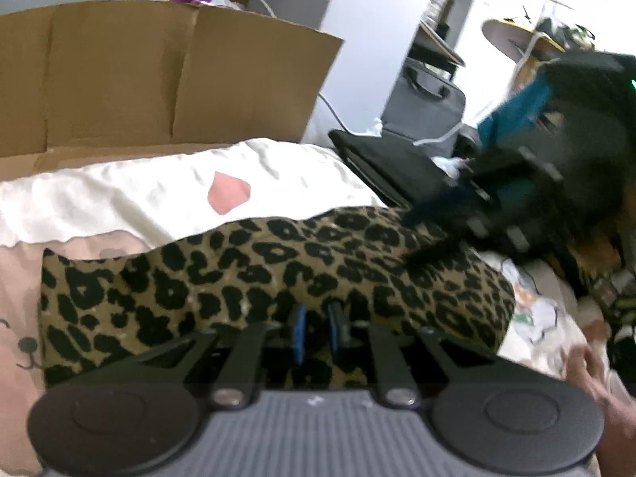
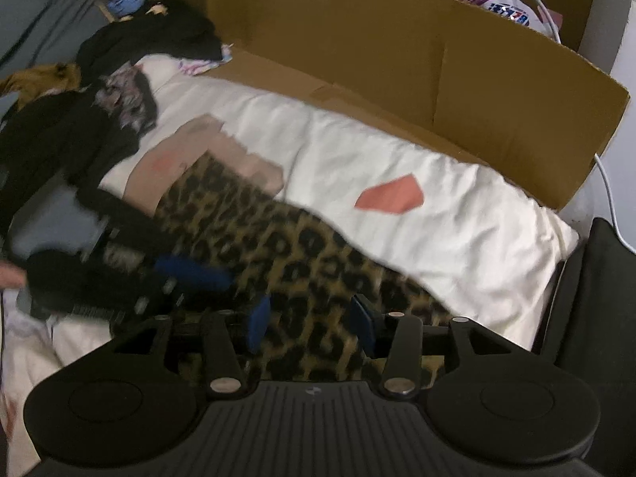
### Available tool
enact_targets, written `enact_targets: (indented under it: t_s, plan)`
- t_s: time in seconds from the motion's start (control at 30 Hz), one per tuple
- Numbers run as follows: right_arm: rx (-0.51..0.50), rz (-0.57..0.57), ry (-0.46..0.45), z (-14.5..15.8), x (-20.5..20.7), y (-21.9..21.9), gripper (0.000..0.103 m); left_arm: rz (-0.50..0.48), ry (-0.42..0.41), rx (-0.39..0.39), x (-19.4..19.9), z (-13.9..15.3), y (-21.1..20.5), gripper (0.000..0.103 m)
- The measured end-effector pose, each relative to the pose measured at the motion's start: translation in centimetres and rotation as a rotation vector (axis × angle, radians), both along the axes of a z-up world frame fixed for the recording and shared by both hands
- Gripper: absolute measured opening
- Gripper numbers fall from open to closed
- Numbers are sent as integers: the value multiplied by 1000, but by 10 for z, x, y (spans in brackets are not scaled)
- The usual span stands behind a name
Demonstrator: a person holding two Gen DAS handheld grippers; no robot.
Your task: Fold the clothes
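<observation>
- Left wrist view: left tool [image 1: 317, 330] nearly closed, seemingly pinching the leopard-print garment [image 1: 258, 274].
- Right tool [image 2: 311, 320] stood open, empty.
- Cloth looked soft, light; grip edges.

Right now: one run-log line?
left gripper: shut on leopard-print garment | right gripper: open above it | fold: unfinished

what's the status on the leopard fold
Left tongs shut on leopard-print garment. Right tongs open above it. Dark clothes pile alongside, not in the way.
</observation>
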State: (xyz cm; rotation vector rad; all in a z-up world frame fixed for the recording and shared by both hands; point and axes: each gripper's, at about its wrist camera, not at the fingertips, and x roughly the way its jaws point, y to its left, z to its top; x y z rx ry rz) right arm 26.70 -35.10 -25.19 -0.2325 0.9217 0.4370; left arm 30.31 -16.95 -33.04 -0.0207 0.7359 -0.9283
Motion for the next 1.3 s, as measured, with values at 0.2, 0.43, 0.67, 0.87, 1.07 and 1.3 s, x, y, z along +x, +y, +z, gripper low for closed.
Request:
enact_targets:
  t_s: [0.2, 0.43, 0.67, 0.87, 1.07, 1.3]
  plan:
    - [-44, 155, -85, -4, -45, 11, 50, -14, 8, -11, 15, 13, -25, 12]
    - [-23, 138, -68, -10, -60, 2, 50, -25, 56, -50, 9, 10, -29, 12]
    - [-28, 104, -30, -22, -89, -7, 48, -49, 145, -85, 17, -19, -20, 6]
    - [-27, 176, -72, -19, -88, 22, 45, -36, 141, -98, 19, -23, -19, 3]
    - [-139, 220, -55, -46, -78, 51, 23, -23, 127, -102, 17, -24, -19, 3]
    - [-281, 144, -5, -55, -82, 16, 22, -11, 134, -116, 17, -27, -18, 3]
